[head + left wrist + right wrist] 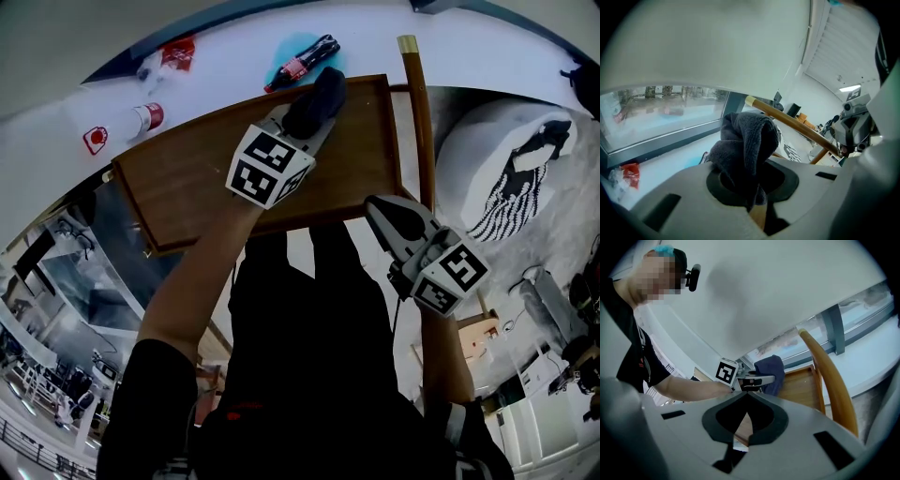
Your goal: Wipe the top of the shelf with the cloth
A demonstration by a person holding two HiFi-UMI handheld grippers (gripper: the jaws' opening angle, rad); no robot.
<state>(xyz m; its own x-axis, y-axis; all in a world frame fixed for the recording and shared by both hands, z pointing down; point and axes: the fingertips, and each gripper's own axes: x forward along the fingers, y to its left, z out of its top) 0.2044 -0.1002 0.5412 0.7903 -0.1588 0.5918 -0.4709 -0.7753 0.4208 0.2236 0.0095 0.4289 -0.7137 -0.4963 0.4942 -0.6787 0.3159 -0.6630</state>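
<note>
Closest to my lens in the left gripper view is the cloth, a dark grey wad pinched tight in the jaws of the left gripper. It bunches ahead of the tips, I reckon so that fabric rather than plastic meets the wood. From the head view the wad sits at the upper right of the shelf top, close to the far rim. I judge it on or just over the surface, though I cannot tell if it is touching. Most of the bare wood lies toward the lower left of the frame, so the strokes would need to run that way. The right gripper hangs at the shelf's near right edge, jaws pressed together on nothing — parked clear of the wiping path, I'd say. Further out, a curved wooden rail runs just beside the shelf's right side. Beyond the far rim, a cola bottle lies on the white counter.
</note>
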